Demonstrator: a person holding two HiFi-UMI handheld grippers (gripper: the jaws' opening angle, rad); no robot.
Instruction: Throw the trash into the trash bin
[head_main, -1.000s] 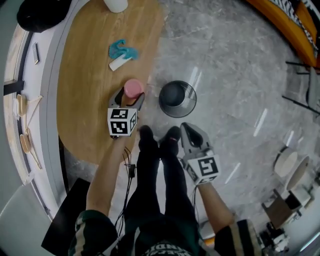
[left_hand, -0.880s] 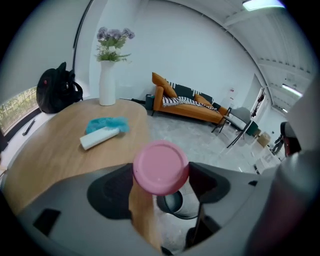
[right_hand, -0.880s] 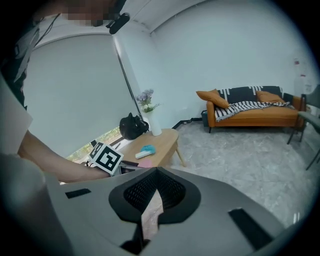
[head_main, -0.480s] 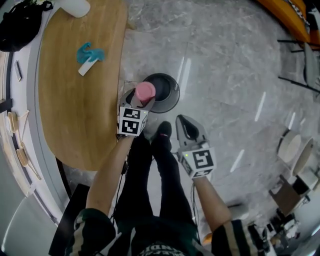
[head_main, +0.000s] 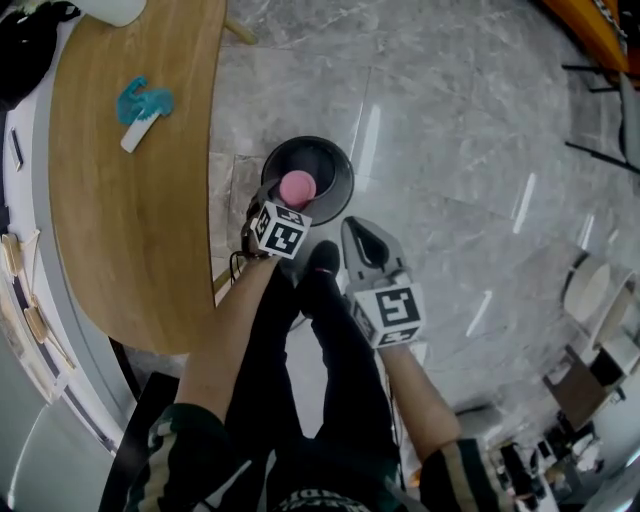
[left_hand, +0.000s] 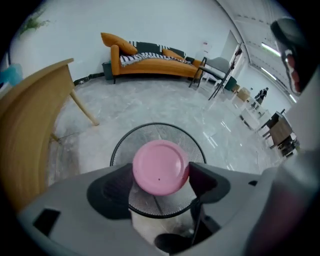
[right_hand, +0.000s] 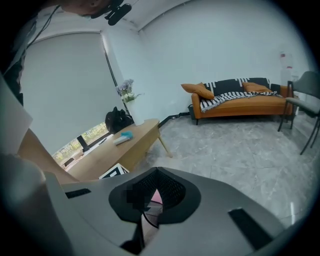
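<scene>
A pink-lidded cup (head_main: 297, 187) hangs directly over the black mesh trash bin (head_main: 337, 163) on the grey floor, with my left gripper (head_main: 291, 197) shut on it. In the left gripper view the cup (left_hand: 160, 166) fills the gap between both fingers, with the bin (left_hand: 150, 133) just below it. My right gripper (head_main: 362, 233) hangs beside the person's legs, to the right of the bin, shut with nothing in it; in the right gripper view its jaws (right_hand: 156, 176) meet at the tips. A blue scrap (head_main: 145, 101) and a white piece (head_main: 134, 136) lie on the wooden table (head_main: 120, 220).
The oval wooden table stands left of the bin, with a slanted leg (left_hand: 82, 107) close to it. The person's dark-socked foot (head_main: 322, 258) is just below the bin. An orange sofa (left_hand: 150, 62) and chairs (left_hand: 220, 75) stand far across the marble floor.
My left gripper has carried the pink cup from the table's edge rightward to above the bin. The right gripper has stayed shut beside the legs.
</scene>
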